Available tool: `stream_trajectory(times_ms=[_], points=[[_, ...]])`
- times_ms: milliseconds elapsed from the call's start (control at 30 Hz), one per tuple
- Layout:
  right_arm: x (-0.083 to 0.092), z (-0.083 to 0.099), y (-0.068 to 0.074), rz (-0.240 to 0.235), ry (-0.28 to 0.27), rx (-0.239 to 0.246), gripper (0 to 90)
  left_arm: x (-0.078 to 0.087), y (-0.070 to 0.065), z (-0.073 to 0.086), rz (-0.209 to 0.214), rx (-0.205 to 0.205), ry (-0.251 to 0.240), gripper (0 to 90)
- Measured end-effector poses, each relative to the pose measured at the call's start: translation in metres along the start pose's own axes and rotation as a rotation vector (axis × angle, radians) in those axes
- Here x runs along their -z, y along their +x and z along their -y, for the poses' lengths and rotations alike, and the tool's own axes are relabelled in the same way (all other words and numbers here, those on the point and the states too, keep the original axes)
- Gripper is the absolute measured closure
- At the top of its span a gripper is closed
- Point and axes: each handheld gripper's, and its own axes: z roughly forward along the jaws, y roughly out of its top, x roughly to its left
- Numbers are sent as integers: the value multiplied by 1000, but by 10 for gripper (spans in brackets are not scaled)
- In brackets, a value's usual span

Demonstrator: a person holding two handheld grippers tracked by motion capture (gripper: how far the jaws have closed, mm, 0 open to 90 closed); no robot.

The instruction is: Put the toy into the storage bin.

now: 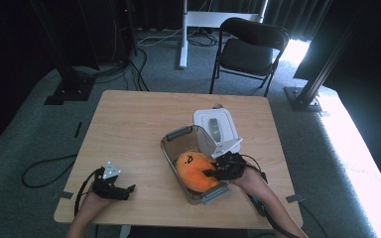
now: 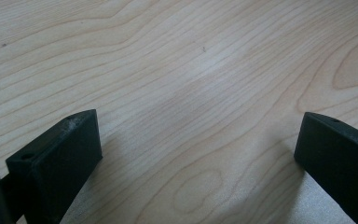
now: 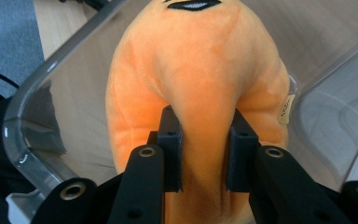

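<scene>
An orange plush toy (image 1: 194, 170) with a black mark on its face lies inside a clear plastic box (image 1: 170, 147) at the middle of the table. My right gripper (image 1: 212, 173) reaches in from the box's right side and is shut on a fold of the orange plush toy (image 3: 200, 70); both pads pinch the fabric. The right gripper (image 3: 204, 151) points along the toy's body toward its face. My left gripper (image 1: 128, 189) rests near the table's front left edge. Its jaws stand wide apart over bare wood, with the left gripper (image 2: 198, 154) holding nothing.
The box's white lid (image 1: 214, 126) with a grey handle lies just behind the box. The wooden table (image 1: 129, 124) has bare room at its left and back. A black folding chair (image 1: 248, 49) stands beyond the table. Cables trail on the floor at the left.
</scene>
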Motion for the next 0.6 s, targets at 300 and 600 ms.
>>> stream_trajectory(times_ms=[300, 600], points=[[-4, -4, -1, -2, 35, 6, 703, 0, 0, 0, -1, -1, -1, 10], [-13, -9, 2, 23, 79, 26, 696, 0, 0, 0, -1, -1, -1, 10]])
